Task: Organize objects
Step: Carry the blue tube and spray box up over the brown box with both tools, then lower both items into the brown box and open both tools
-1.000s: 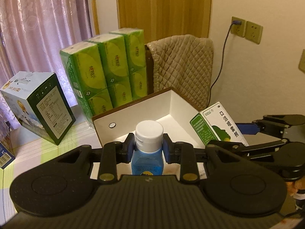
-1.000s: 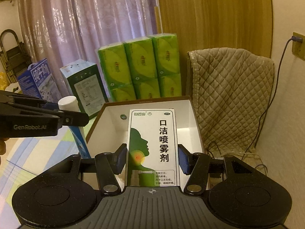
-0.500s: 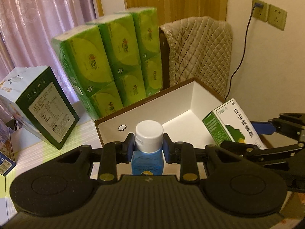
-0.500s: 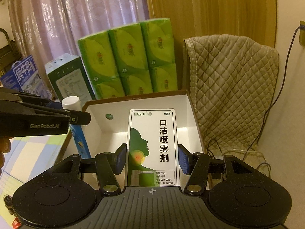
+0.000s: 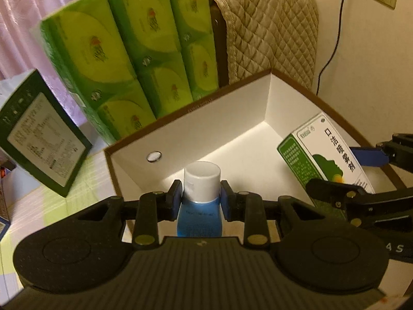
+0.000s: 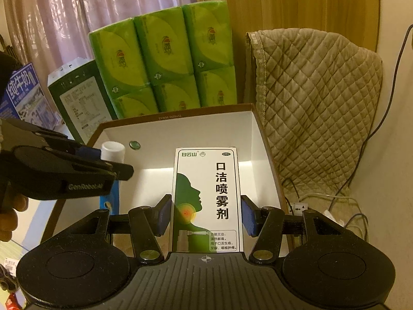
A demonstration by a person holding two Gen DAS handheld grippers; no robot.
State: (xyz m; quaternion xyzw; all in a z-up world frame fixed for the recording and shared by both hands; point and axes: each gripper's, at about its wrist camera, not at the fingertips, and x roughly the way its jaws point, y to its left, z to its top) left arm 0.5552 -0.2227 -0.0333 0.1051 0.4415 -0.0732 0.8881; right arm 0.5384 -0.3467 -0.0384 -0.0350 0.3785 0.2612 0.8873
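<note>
From the left wrist view, the left claw (image 5: 201,202) is seen closed on a blue bottle (image 5: 199,218) just under its white cap, the blue pads pressing either side of the neck. The bottle is being held upright over the near left part of the open white box (image 5: 232,118). Its liquid-blue body and plain white cap are being shown here head-on; a faint printed line on the body is too blurred to read.

From the right wrist view, only the cap and a strip of the bottle's blue side are being shown, the rest being hidden behind the left claw's black arm. In this view the right claw (image 6: 206,214) is seen gripping a tall green-and-white spray carton (image 6: 206,199) by its long edges. The carton is being held above the box floor, toward the right wall. A green head silhouette with a red spot at the throat and a column of black characters are being displayed on its front.

A hand (image 6: 10,214) behind the left claw is being shown only in the right view. Green tissue packs (image 5: 134,51) are standing just behind the box's far wall, with a dark green carton (image 5: 44,139) to their left and a quilted cover (image 6: 315,98) to the right.
</note>
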